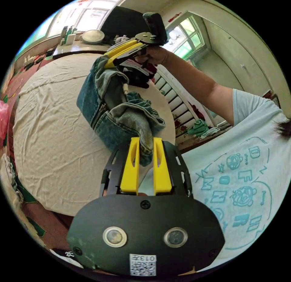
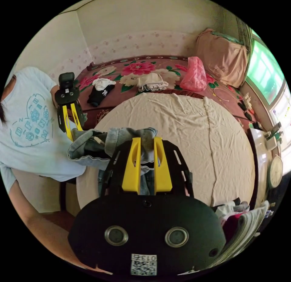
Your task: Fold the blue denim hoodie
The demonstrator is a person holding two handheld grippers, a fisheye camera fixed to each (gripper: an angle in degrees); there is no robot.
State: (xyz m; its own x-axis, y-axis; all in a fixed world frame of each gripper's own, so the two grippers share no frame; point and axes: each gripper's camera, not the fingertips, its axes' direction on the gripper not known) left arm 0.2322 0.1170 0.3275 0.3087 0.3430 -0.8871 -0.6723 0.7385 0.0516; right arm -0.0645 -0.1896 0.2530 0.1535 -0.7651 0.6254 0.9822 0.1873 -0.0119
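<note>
**A:** So where's the blue denim hoodie (image 1: 121,112) at right now?

**B:** Up in the air, bunched between both tools over the round bench with the wrinkled cream cloth (image 1: 54,136). In the left gripper view the left tongs (image 1: 146,142) have their yellow jaws nearly together with a wad of denim hem pinched between the tips. The right tongs (image 1: 110,61) show up farther off, held by a hand (image 1: 157,55), jaws closed on the top edge of the hoodie.

**A:** Does the other view agree?

**B:** Yeah. In the right gripper view the right tongs (image 2: 147,142) are clamped on a fold of the hoodie (image 2: 121,136), only a narrow gap with fabric in it. The left tongs (image 2: 72,133) are off to the side, biting the other end, so the denim sags between the two. Can't tell if any part touches the bench (image 2: 188,136).

**A:** Anything else around?

**B:** Person in a pale blue printed T-shirt (image 2: 27,127) right beside the bench, a pink plastic bag (image 2: 194,74) and some folded clothes (image 2: 150,81) on the floral red bed cover (image 2: 133,68) behind.
</note>
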